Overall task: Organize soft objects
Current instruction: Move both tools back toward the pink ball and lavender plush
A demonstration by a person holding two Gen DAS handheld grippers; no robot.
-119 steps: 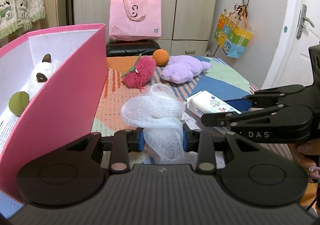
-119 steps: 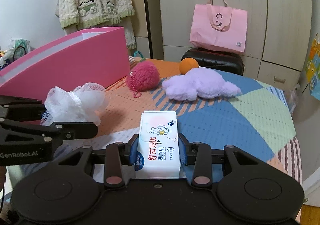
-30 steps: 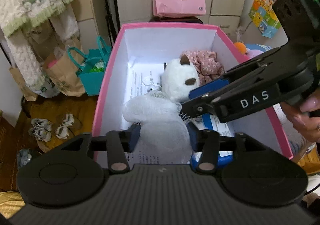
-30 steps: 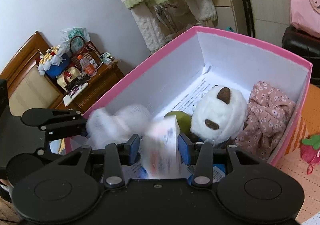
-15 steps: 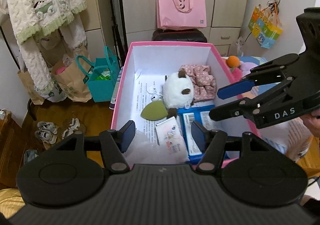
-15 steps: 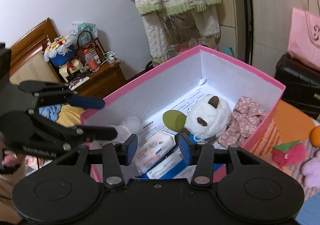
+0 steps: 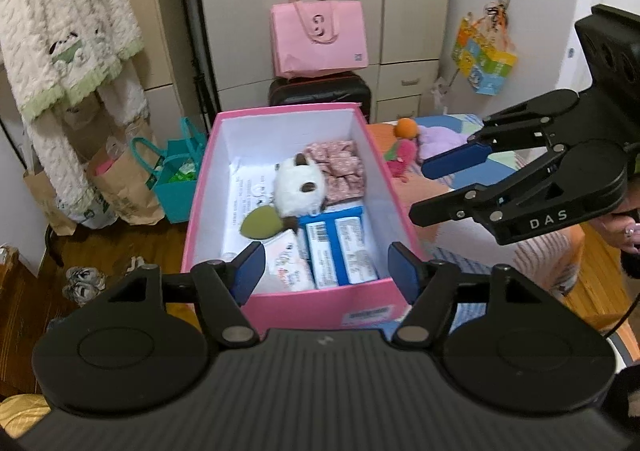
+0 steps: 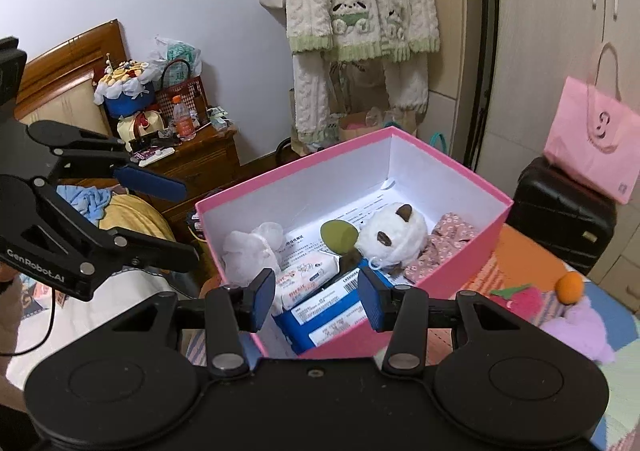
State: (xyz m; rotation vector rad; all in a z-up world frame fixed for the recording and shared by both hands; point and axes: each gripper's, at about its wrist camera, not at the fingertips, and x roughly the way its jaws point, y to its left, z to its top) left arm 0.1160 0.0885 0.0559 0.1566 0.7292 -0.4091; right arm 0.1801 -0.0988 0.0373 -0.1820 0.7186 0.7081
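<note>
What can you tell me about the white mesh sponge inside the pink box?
The white mesh sponge is a crumpled ball of thin netting, soft and loose in look. It lies in a near corner of the pink box, against the white inner wall, beside the wet-wipes pack. Neither gripper touches it. In the left wrist view it is mostly hidden behind a finger.

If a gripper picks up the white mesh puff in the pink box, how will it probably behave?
The white mesh puff looks like loose bunched netting, so it would probably squash and sag rather than hold shape. It seems airy, likely very light. Its open mesh might snag on neighbours such as the wipes pack beside it.
</note>
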